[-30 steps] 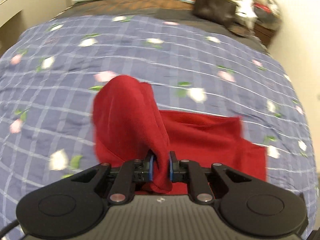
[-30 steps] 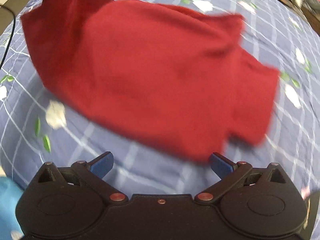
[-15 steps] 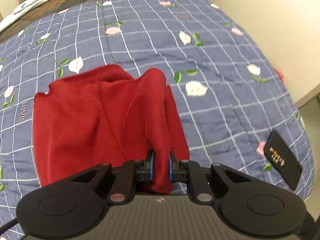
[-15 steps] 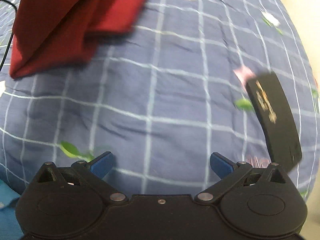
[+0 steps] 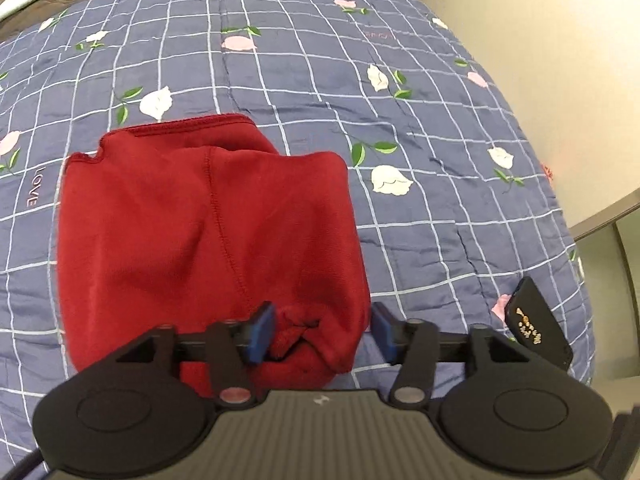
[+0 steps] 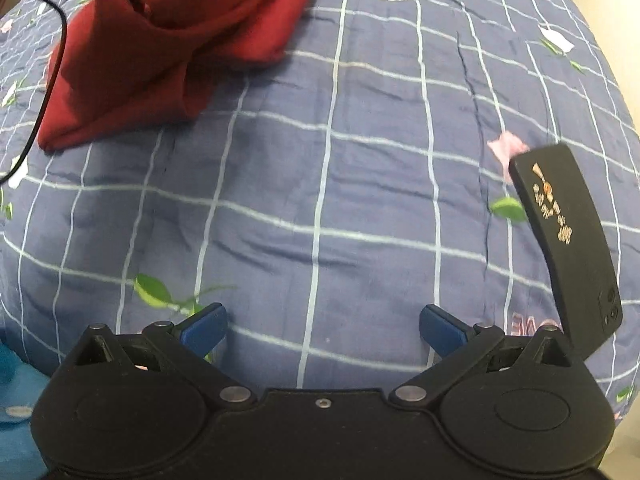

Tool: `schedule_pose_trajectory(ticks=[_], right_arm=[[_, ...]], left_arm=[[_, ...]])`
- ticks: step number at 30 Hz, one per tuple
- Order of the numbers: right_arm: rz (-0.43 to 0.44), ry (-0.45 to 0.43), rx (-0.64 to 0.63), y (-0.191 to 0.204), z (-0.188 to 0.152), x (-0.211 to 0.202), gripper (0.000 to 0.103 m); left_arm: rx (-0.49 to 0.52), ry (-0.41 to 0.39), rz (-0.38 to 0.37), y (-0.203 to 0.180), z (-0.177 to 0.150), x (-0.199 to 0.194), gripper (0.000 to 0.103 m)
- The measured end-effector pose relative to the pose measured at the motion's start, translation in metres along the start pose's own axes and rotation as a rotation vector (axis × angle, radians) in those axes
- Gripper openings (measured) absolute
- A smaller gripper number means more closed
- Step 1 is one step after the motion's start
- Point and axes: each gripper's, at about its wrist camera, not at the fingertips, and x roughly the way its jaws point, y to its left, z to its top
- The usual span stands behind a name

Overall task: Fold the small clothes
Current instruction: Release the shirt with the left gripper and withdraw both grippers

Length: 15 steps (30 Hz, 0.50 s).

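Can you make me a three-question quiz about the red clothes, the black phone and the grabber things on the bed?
1. The black phone lies where?
A. on the quilt's edge
B. on the garment
C. on the floor

2. The folded garment is what colour?
A. blue
B. red
C. white

3. The left gripper is how?
A. clamped on cloth
B. open, cloth between its fingers
C. holding the phone

Answers: 1 A, checked quilt lies under it. 2 B, dark red fabric. 3 B, its jaws have just been opening and its pads stand apart around the cloth's bunched end.
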Motion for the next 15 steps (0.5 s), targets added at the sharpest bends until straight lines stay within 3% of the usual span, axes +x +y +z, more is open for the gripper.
schedule_pose_trajectory(ticks=[5, 12, 15], right_arm=[[-0.010, -0.029, 0.037, -0.009, 0.019, -0.005, 0.103], [-0.014, -0.116, 0.150, -0.026, 0.067, -0.022, 0.103], [-0.018, -0.174, 0.217, -0.036, 0.094, -0.035, 0.103]], left_arm=[[-0.098, -0.052, -0.042, 0.024, -0.006, -0.027, 0.083], [-0.343, -0.166, 0.041, 0.095, -0.021, -0.055, 0.091], [-0.421, -0.159, 0.124, 0.126, -0.026, -0.055, 0.092]])
